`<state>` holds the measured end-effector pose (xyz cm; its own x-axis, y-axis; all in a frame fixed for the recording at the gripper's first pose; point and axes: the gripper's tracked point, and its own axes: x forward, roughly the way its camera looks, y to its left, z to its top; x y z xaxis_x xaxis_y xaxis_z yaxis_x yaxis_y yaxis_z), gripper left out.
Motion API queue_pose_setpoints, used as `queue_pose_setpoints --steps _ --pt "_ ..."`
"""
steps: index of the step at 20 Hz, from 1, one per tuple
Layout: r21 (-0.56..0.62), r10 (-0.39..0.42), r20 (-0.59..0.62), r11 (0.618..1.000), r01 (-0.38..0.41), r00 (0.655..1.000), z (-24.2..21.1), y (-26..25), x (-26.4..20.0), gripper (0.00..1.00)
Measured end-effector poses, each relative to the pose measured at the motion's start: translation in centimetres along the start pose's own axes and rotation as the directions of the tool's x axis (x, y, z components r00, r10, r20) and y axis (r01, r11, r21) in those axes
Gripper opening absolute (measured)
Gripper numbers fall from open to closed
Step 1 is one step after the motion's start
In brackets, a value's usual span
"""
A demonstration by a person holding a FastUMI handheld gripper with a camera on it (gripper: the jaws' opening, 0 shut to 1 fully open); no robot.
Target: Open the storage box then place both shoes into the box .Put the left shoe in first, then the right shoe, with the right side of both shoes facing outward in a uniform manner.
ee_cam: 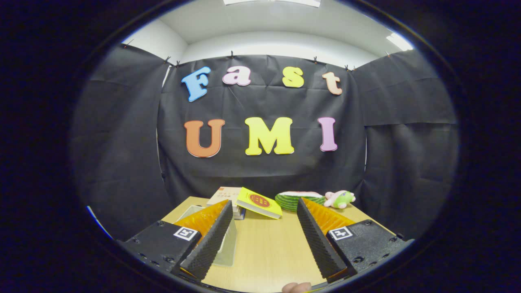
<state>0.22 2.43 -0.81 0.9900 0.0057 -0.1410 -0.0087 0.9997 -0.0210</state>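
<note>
My gripper is open and held level above the wooden table, with nothing between its fingers. A clear plastic storage box stands on the table at the left. The left finger covers most of it, so only a wall beside the finger and a corner behind it show. I cannot tell whether its lid is open or shut.
At the back of the table lie a tilted yellow book propped on a stack of books, a watermelon-patterned cushion and a pink and green plush toy. A person's fingertip shows below the fingers.
</note>
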Motion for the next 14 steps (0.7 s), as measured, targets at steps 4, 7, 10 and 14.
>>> queue_pose_setpoints --steps 4,7,10,14 --pt "0.029 -0.027 0.037 0.999 0.026 0.999 0.2 -1.6 -2.5 1.0" --pt "0.037 -0.026 0.058 0.999 0.024 0.998 0.1 -2.0 -3.8 1.0" --pt "0.023 -0.03 0.079 0.999 0.029 0.996 0.1 -2.7 -4.8 1.0" --pt "0.022 -0.016 0.095 1.0 0.014 0.995 0.4 -3.4 -5.8 1.0"
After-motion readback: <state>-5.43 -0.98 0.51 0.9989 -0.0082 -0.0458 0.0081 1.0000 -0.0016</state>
